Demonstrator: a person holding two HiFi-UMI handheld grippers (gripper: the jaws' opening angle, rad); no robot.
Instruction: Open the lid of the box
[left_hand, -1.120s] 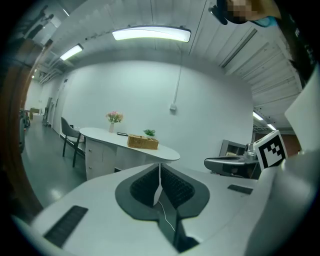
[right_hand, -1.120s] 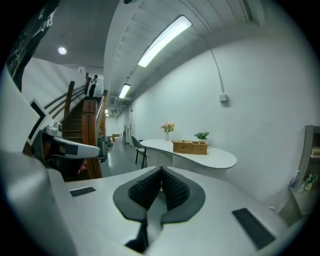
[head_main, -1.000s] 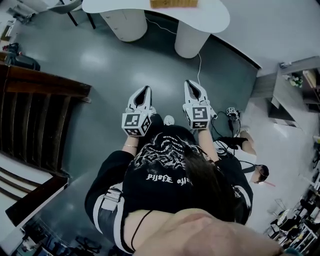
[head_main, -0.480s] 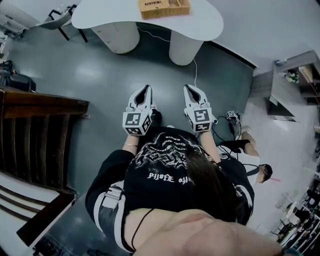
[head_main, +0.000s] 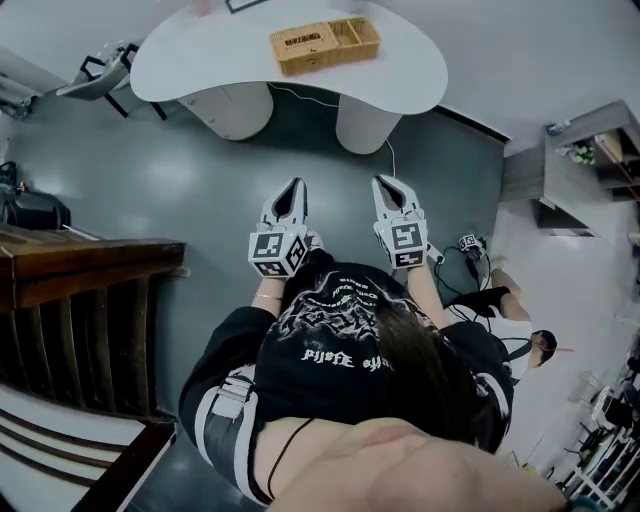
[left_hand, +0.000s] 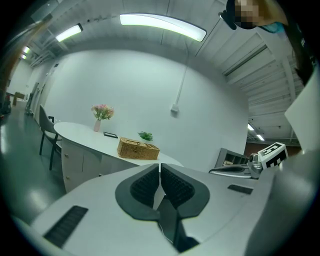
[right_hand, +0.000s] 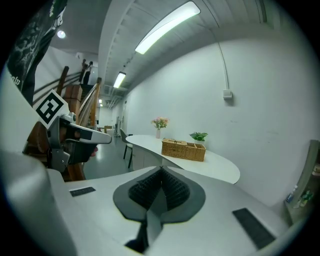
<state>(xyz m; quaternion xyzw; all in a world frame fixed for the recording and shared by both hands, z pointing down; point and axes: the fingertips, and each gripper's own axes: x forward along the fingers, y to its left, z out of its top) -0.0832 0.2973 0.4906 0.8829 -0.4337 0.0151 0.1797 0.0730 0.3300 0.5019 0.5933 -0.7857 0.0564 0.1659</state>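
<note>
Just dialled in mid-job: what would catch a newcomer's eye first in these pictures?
The woven box stands out most, tan against the curved white table at the top of the head view. Next come the left gripper and the right gripper, side by side over the grey floor. Both are shut and empty, and they point toward the table but are well short of it.

Table (head_main: 200, 60) far edge cut off; box (head_main: 325, 45) lid detail too small.
</note>
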